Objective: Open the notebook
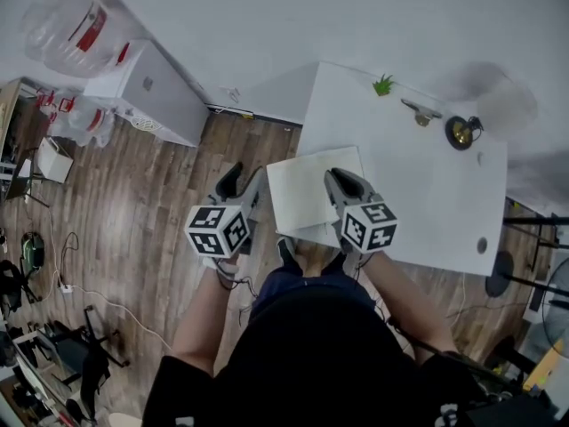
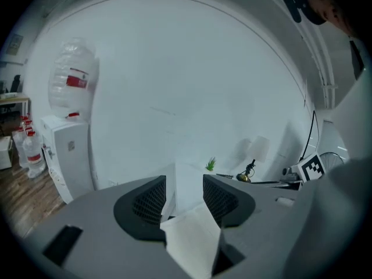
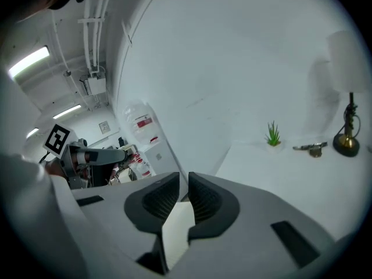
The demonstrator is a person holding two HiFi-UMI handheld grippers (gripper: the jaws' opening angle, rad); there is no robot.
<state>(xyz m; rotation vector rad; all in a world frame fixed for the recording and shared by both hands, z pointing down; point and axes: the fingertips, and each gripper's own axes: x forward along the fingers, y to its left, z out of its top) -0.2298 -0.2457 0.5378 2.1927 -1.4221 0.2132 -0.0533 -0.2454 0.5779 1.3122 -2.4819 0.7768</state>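
Notebook (image 1: 307,189) is seen lying flat at the tabletop's (image 1: 427,203) near edge; whether it is already opened cannot be told. Left gripper (image 2: 184,180) fingers are spread wide, right gripper (image 3: 183,178) fingers narrowly apart; nothing is clamped.

A white table (image 1: 427,203) stands against a white wall (image 1: 311,7). Along its far edge sit a small green plant (image 1: 383,84), a metal clip-like object (image 1: 420,112) and a brass desk lamp (image 1: 460,132). Left of the table, a white water dispenser (image 1: 156,92) carries a large clear bottle (image 1: 76,25). Smaller water bottles (image 1: 84,118) stand beside it on the wooden floor (image 1: 151,194), where a cable (image 1: 89,296) trails.
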